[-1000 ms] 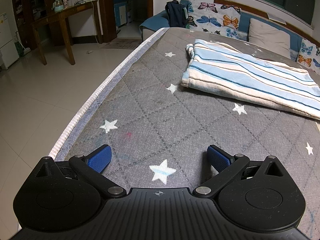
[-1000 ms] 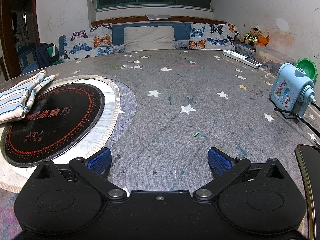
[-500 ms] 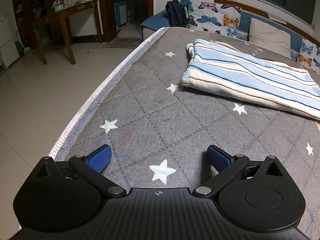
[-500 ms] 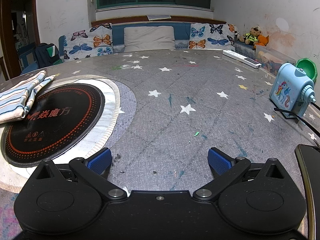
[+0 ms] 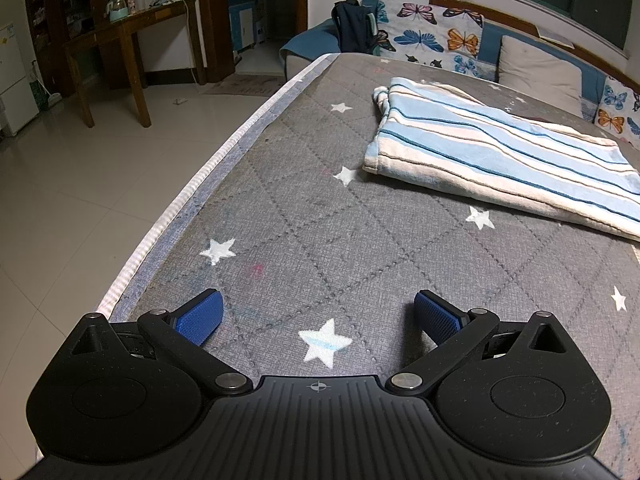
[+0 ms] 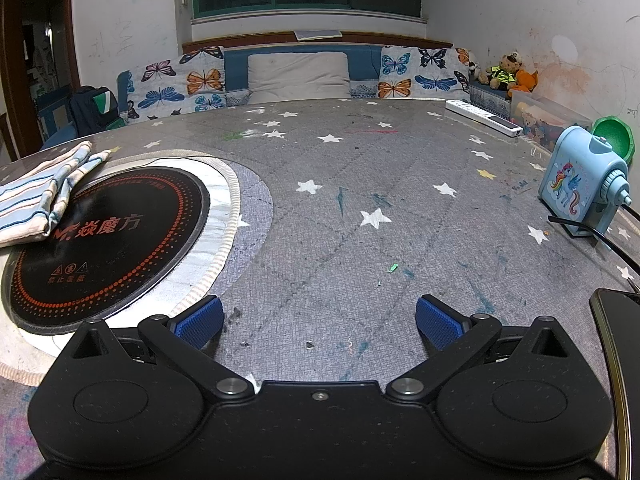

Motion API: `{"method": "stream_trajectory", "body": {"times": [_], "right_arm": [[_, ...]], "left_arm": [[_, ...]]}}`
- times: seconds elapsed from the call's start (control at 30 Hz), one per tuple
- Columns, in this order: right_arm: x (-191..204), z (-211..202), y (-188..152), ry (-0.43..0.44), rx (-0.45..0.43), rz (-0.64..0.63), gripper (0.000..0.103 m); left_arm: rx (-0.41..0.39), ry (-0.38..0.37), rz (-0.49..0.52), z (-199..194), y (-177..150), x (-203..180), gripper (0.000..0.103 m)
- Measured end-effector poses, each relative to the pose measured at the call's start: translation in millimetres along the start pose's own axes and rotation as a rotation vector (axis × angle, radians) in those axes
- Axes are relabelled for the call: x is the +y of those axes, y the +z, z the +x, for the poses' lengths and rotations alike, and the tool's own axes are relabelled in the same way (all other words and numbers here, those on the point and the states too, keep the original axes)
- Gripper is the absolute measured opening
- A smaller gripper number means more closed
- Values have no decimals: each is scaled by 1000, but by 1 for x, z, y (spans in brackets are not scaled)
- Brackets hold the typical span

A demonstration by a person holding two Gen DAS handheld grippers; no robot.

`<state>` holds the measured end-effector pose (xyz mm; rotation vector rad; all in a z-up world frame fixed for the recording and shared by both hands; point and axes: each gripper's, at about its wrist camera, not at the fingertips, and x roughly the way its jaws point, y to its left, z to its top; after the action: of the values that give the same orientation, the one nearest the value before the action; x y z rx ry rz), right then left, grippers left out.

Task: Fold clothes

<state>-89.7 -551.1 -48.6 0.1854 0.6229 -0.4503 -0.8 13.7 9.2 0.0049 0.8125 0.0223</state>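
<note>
We see the left gripper low over the grey star-printed table cover, its jaws spread wide with nothing between them but a white star on the fabric. The blue pads sit close to the cover; whether they touch it we cannot tell. The striped cloth, already folded into a flat bundle of blue, white and cream bands, lies well ahead and to the right, apart from the gripper. Its right end runs out of the left wrist view, so we cannot see its full extent.

The right gripper is likewise wide open and holds nothing, hanging over a stained patch of the cover. From this camera only one end of the striped cloth shows at the far left, its corner overlapping the rim of the black round cooktop set into the table; the rest is cut off by the frame edge. A blue pencil sharpener with a unicorn print stands at the right, a dark cable trailing from near its base out of view. A dark phone-like slab is only partly visible at the right edge. A white power strip lies far back near the butterfly cushions.
</note>
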Motion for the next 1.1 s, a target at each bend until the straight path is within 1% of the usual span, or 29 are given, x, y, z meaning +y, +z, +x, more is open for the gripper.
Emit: {"method": "stream_trajectory", "body": {"times": [1.1], "right_arm": [[0,0,0,0,0,0,103]], "left_arm": [[10,2,-3,0,1,-1,103]]}}
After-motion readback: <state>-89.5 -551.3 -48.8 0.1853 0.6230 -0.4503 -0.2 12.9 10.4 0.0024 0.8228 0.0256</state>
